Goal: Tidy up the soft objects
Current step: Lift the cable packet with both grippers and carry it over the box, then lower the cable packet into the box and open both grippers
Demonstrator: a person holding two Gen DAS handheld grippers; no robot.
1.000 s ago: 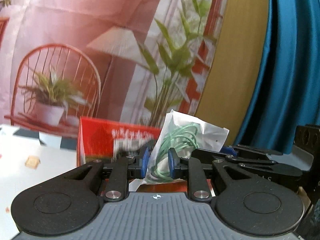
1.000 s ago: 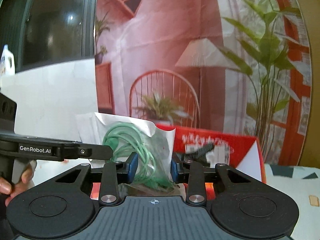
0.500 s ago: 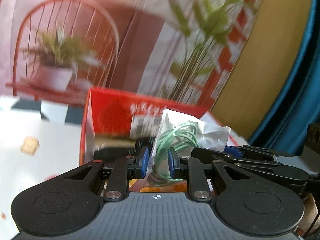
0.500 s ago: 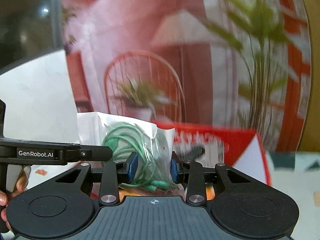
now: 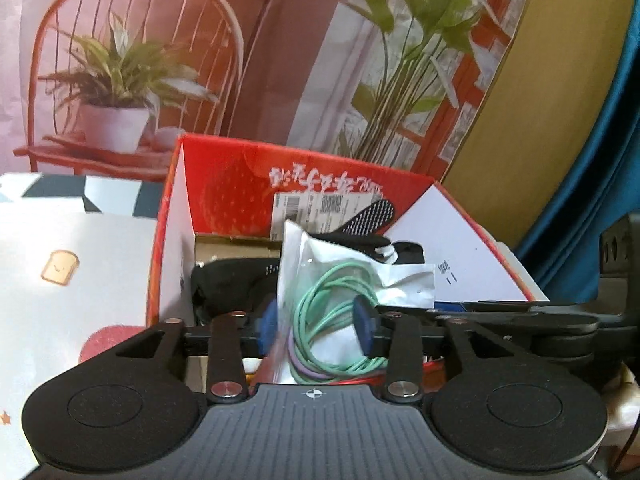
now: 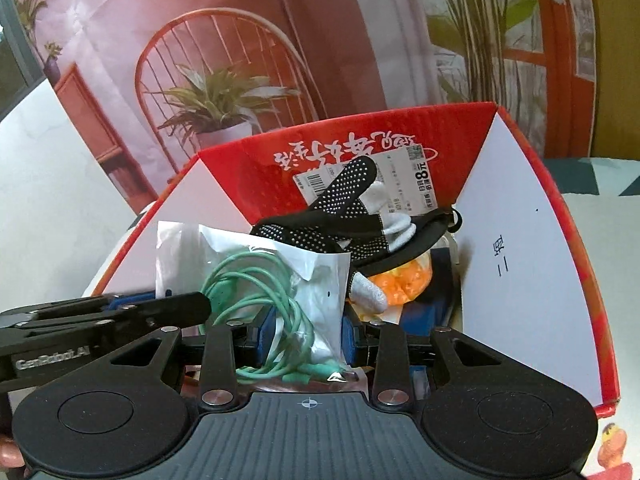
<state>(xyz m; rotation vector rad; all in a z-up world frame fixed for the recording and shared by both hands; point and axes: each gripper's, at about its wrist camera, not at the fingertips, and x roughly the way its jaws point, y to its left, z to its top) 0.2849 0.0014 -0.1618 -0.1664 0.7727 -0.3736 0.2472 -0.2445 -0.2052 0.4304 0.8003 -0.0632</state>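
A clear plastic bag holding a coiled green cable [image 5: 340, 304] [image 6: 272, 292] hangs over the open red cardboard box [image 5: 224, 184] [image 6: 520, 280]. My left gripper [image 5: 318, 330] has its jaws spread apart around the bag, the pads no longer pinching it. My right gripper [image 6: 306, 338] stands around the same bag with its blue pads close against it. Inside the box lie a black dotted glove [image 6: 344, 208] [image 5: 368, 220], an orange soft item [image 6: 404, 280] and dark things.
The box stands on a white patterned tablecloth [image 5: 72, 280] [image 6: 608, 240]. A printed backdrop with a red chair and plants [image 5: 132, 72] rises behind it. A blue curtain [image 5: 592, 160] hangs at the right of the left wrist view.
Both grippers have moved down and forward, bringing the bag over the box opening. My left gripper's jaws have opened wider around the bag.
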